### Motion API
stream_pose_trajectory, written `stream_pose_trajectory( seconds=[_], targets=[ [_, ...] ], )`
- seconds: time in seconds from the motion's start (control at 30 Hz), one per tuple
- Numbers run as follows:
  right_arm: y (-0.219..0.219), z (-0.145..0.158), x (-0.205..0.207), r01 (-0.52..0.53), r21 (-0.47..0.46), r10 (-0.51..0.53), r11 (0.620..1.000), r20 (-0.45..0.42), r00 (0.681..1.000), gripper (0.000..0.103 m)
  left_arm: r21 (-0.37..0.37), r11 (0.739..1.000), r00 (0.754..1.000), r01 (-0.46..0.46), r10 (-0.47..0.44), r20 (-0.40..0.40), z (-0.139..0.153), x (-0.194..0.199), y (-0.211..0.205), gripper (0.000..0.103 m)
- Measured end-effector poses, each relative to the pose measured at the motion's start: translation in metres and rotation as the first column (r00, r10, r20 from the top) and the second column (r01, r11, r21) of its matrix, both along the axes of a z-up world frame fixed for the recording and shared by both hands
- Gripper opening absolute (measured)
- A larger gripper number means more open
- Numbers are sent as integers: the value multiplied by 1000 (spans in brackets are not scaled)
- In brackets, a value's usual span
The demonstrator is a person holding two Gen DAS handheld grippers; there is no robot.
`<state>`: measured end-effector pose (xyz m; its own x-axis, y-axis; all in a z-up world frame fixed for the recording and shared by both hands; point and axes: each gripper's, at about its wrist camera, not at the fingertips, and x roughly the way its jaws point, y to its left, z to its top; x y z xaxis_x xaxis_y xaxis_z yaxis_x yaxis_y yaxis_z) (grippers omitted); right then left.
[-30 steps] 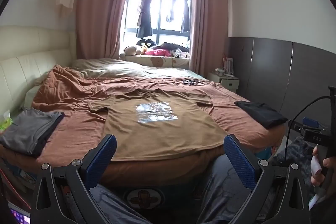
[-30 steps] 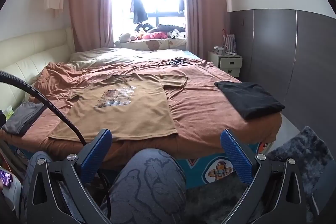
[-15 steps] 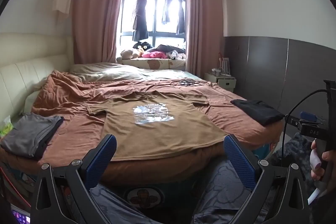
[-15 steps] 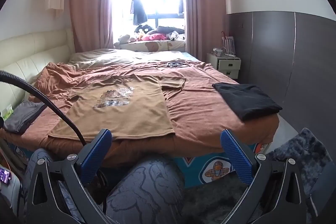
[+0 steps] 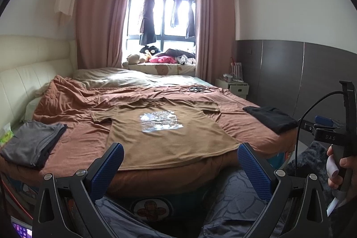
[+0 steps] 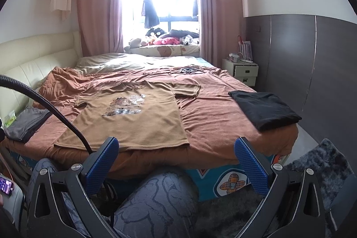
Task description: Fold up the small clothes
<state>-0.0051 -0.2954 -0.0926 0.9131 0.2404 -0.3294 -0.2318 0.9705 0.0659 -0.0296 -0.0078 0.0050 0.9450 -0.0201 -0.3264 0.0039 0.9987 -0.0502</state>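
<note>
Shirt: the brown T-shirt (image 5: 165,133) lies flat and face up on the bed (image 5: 73,139), print showing, sleeves out, hem at the near edge; spread this way, probably so that sleeves and hem are within reach for a first fold.
Left gripper: the left gripper (image 5: 180,167) hangs short of the bed above the person's knees (image 6: 156,200), fingers spread wide, holding nothing; it faces the hem, seemingly readied for a grab.
Right gripper: the right gripper (image 6: 176,165) is likewise spread and empty, off the mattress, aimed at the hem's right corner.
Grey pile: a folded grey garment (image 5: 31,144) sits at the bed's left edge, well apart from the shirt, likely done and set aside.
Black pile: a folded black garment (image 6: 265,108) rests at the right edge, also out of the way.
Stage: judged from this, the shirt's folding is not yet begun.
Next: each gripper likely needs to close on a sleeve or hem corner.
</note>
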Motion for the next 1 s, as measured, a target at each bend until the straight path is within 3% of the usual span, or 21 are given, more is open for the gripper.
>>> stream_pose_trajectory(
  seconds=[1.0],
  targets=[
    [6,-4,-1,-8,0,8,1000,4,1000,103,-8,1000,1000,-14,14,8,-2,-8,3,103]
  ],
)
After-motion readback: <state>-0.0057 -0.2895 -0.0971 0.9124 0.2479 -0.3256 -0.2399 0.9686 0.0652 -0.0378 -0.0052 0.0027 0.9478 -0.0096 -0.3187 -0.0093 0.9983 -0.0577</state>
